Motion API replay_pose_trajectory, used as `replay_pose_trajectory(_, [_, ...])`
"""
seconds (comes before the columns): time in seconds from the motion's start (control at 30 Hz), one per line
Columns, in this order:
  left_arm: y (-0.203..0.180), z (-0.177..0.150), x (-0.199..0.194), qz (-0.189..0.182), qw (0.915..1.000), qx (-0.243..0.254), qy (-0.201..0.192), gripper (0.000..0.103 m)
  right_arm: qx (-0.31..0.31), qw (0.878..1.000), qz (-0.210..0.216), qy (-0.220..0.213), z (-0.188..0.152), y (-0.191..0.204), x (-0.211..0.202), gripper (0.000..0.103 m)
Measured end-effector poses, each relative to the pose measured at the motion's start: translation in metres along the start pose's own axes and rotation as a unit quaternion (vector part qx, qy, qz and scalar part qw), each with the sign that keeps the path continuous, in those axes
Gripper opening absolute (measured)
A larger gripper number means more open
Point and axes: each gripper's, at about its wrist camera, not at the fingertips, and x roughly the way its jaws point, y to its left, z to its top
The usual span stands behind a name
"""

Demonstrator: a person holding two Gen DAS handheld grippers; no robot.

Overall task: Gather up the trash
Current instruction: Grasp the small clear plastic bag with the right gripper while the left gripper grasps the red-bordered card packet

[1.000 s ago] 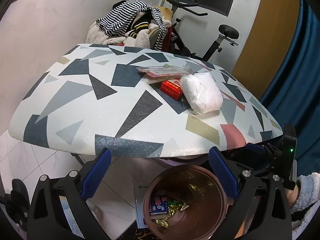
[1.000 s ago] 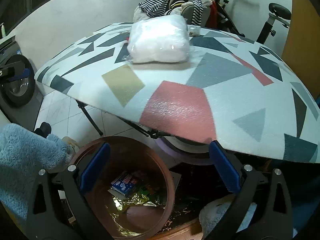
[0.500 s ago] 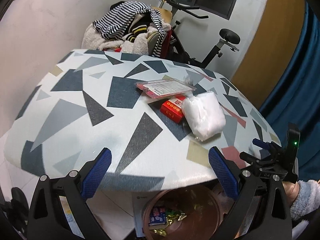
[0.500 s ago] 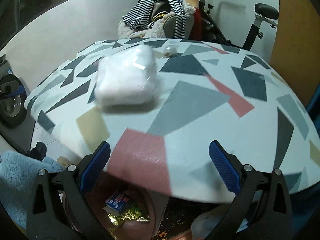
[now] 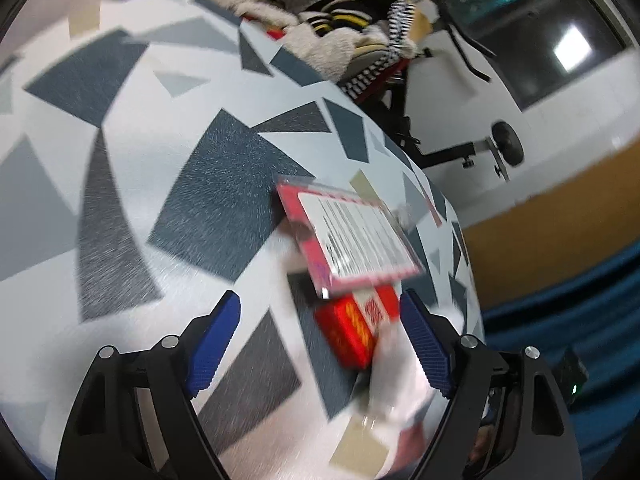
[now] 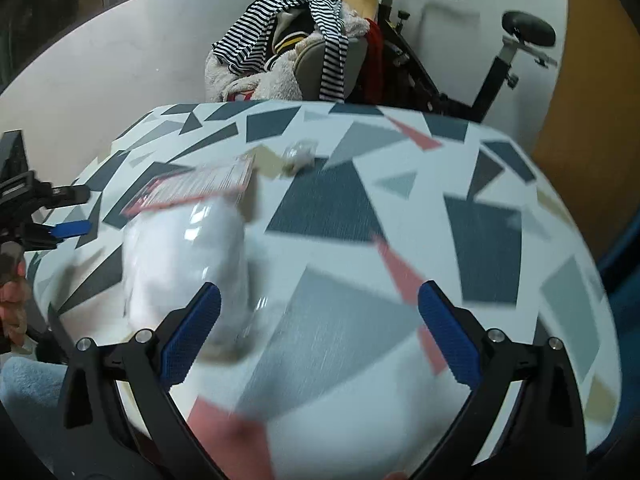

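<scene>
We've swung both grippers up from the bin to the tabletop! Left gripper (image 5: pixel 320 340), fingers spread, empty; lower centre, the red box (image 5: pixel 352 330) looks stiff, so pinch its sides. Right gripper (image 6: pixel 318 334), spread too; left of centre, the white bag (image 6: pixel 188 264) looks soft, slippery. Beyond it, the pink card pack (image 5: pixel 352 236).

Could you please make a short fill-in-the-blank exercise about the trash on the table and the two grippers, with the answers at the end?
1. The pink-bordered flat package lies partly on top of the ____ box.
2. The fingers of the left gripper and of the right gripper are spread ____, holding nothing.
3. The bag close to the right gripper's left finger is ____ in colour.
4. Behind the patterned table, striped clothes are piled beside an exercise ____.

Answers: red; open; white; bike
</scene>
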Motion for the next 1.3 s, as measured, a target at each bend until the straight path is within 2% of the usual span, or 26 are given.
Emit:
replay_pose_trajectory(0.27, [0.013,0.029,0.04,-0.016,0.9982,-0.056,0.015,0.08,-0.032,0.999,-0.005,0.006,0.034,-0.004,0.026,0.097])
replay_pose_trajectory(0.43, [0.009,0.035,0.054,-0.03,0.9976,-0.059,0.02,0.072,-0.045,0.999,-0.006,0.012,0.04,-0.001,0.039,0.097])
replay_pose_trajectory(0.47, [0.009,0.036,0.057,-0.032,0.9975,-0.059,0.024,0.064,-0.046,0.999,-0.004,0.014,0.042,0.0,0.042,0.097])
replay_pose_trajectory(0.5, [0.008,0.036,0.062,-0.033,0.9973,-0.058,0.032,0.051,-0.045,0.999,-0.001,0.017,0.043,-0.001,0.046,0.097])
replay_pose_trajectory(0.53, [0.007,0.036,0.064,-0.032,0.9973,-0.056,0.036,0.042,-0.044,0.999,0.002,0.019,0.045,-0.003,0.049,0.097])
replay_pose_trajectory(0.57, [0.005,0.035,0.066,-0.023,0.9978,-0.047,0.039,0.02,-0.042,0.999,0.005,0.02,0.047,-0.004,0.051,0.097])
replay_pose_trajectory(0.7, [-0.006,0.04,0.051,-0.021,0.9997,-0.004,0.006,0.012,-0.033,0.999,0.004,0.021,0.057,-0.01,0.064,0.097])
replay_pose_trajectory(0.8, [-0.032,0.049,0.025,-0.008,0.9967,0.073,-0.036,0.009,-0.023,0.999,0.02,0.024,0.069,-0.013,0.079,0.097])
replay_pose_trajectory(0.97, [-0.064,0.062,-0.036,-0.008,0.9804,0.168,-0.104,0.007,-0.007,0.998,0.046,0.032,0.099,-0.012,0.111,0.096])
replay_pose_trajectory(1.07, [-0.076,0.056,-0.063,0.012,0.9675,0.22,-0.124,0.007,-0.032,0.997,0.052,0.05,0.115,-0.003,0.133,0.084])
replay_pose_trajectory(1.1, [-0.077,0.054,-0.069,0.017,0.965,0.229,-0.127,0.007,-0.035,0.996,0.055,0.054,0.118,-0.001,0.139,0.079])
replay_pose_trajectory(1.17, [-0.075,0.052,-0.078,0.019,0.9653,0.229,-0.124,0.007,-0.031,0.996,0.057,0.068,0.126,0.002,0.157,0.074])
replay_pose_trajectory(1.3, [-0.066,0.05,-0.087,0.02,0.9703,0.216,-0.107,0.007,-0.025,0.993,0.064,0.097,0.138,0.011,0.183,0.072])
